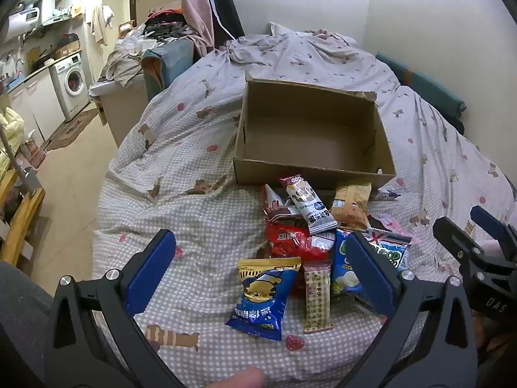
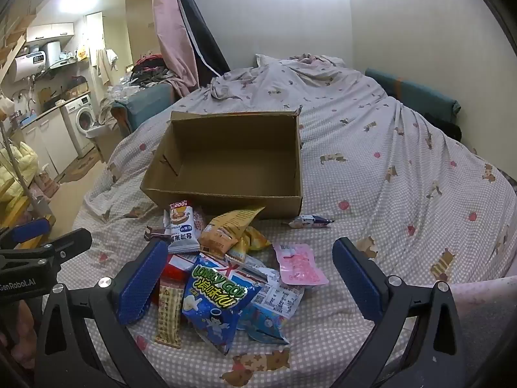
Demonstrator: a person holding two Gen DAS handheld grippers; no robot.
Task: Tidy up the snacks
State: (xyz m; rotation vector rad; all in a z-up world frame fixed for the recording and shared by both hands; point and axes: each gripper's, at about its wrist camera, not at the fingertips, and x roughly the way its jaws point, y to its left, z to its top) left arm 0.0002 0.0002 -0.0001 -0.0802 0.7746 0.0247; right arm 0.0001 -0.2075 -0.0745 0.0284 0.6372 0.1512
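Note:
An open cardboard box (image 1: 310, 174) (image 2: 226, 202) sits on the bed, showing only bare cardboard inside. In front of it lies a heap of snack packets: a blue-and-yellow bag (image 1: 261, 297), a red packet (image 1: 290, 239), a white bar (image 1: 310, 207), a tan pouch (image 2: 226, 229), a blue chip bag (image 2: 216, 300) and a pink packet (image 2: 300, 265). A small wrapper (image 2: 310, 221) lies apart by the box's right corner. My left gripper (image 1: 258, 237) (image 2: 58, 231) hangs open over the heap's left side. Over its right side my right gripper (image 2: 250, 244) (image 1: 460, 218) is open too. Neither holds anything.
The bed carries a checked cover (image 1: 194, 148) with a rumpled quilt (image 2: 290, 74) at the far end against the wall. Left of the bed runs a floor aisle (image 1: 74, 187) towards a washing machine (image 1: 72, 80) and counters. A clothes-covered cabinet (image 1: 129, 64) stands beside the bed.

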